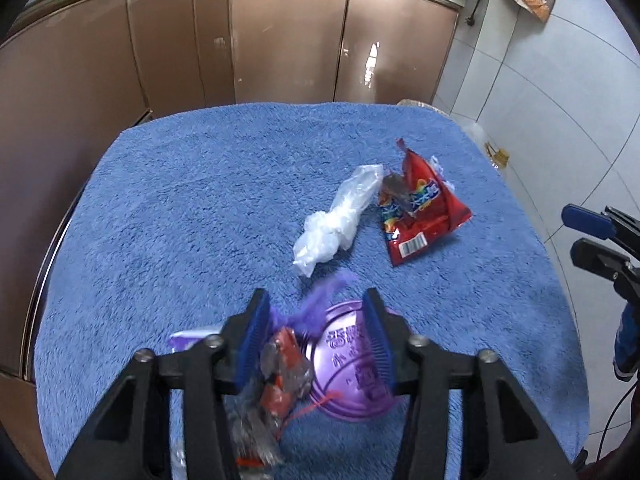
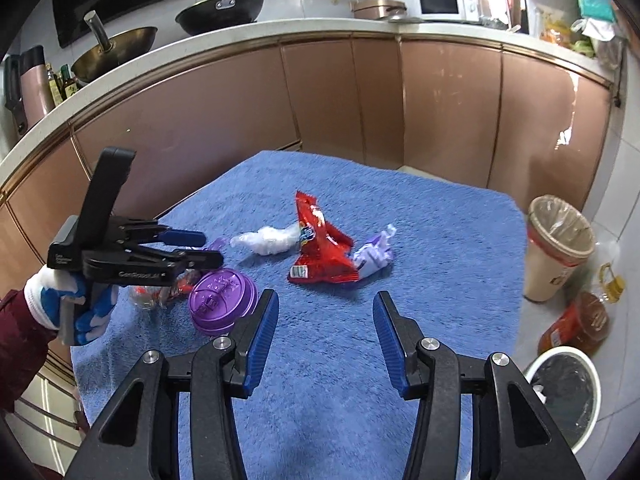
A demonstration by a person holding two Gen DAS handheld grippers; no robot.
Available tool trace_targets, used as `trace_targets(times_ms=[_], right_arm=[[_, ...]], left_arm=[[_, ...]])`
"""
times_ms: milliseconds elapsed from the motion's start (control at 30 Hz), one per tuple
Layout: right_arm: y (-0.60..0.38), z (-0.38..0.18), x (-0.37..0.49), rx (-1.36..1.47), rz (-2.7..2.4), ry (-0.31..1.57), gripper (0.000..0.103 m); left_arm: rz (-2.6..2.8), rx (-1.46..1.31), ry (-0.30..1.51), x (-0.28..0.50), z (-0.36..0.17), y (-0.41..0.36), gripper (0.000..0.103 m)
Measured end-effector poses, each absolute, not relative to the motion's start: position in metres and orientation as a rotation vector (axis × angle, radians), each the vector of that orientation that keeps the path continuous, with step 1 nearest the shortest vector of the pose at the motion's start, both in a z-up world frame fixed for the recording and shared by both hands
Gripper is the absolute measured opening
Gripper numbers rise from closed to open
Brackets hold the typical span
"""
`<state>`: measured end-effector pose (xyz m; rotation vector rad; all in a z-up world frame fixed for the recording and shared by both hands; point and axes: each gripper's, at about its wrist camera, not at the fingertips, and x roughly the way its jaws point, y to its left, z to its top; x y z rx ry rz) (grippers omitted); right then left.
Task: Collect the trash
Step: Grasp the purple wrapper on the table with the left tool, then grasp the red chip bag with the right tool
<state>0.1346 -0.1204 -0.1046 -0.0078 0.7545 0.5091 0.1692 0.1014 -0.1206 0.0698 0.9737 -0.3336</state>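
Observation:
A blue towel (image 1: 200, 208) covers the table. On it lie a crumpled clear plastic bag (image 1: 340, 216), a red snack packet (image 1: 424, 212), a purple lid (image 1: 352, 364) and a clear-and-red wrapper (image 1: 276, 384). My left gripper (image 1: 316, 340) is open above the lid and the wrapper, which looks blurred between the fingers. In the right wrist view my right gripper (image 2: 326, 336) is open and empty over bare towel (image 2: 440, 248), short of the red packet (image 2: 320, 248), a purple wrapper (image 2: 374, 256), the plastic bag (image 2: 268, 240) and the lid (image 2: 222, 300). The left gripper (image 2: 200, 248) shows there too.
A lined bin (image 2: 556, 248) stands on the floor right of the table, with an oil bottle (image 2: 576, 324) and a white bucket (image 2: 568, 396) nearby. Brown cabinets (image 1: 280, 40) run behind the table. My right gripper's fingers (image 1: 588, 220) show at the right edge of the left wrist view.

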Motion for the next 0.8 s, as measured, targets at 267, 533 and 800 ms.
trace_targets(times_ms=[267, 533, 800], right_arm=[[-0.093, -0.111, 0.171, -0.054, 0.547, 0.76, 0.051], [-0.067, -0.125, 0.208, -0.085, 0.571, 0.789, 0.051], [-0.058, -0.14, 0.226, -0.09, 0.588, 0.845, 0.032]], left_arm=[[-0.336, 0.05, 0.996, 0.189, -0.136, 0.11, 0.013], [-0.339, -0.176, 0.98, 0.212, -0.134, 0.156, 0.008], [-0.293, -0.246, 0.943, 0.212, -0.127, 0.183, 0.007]])
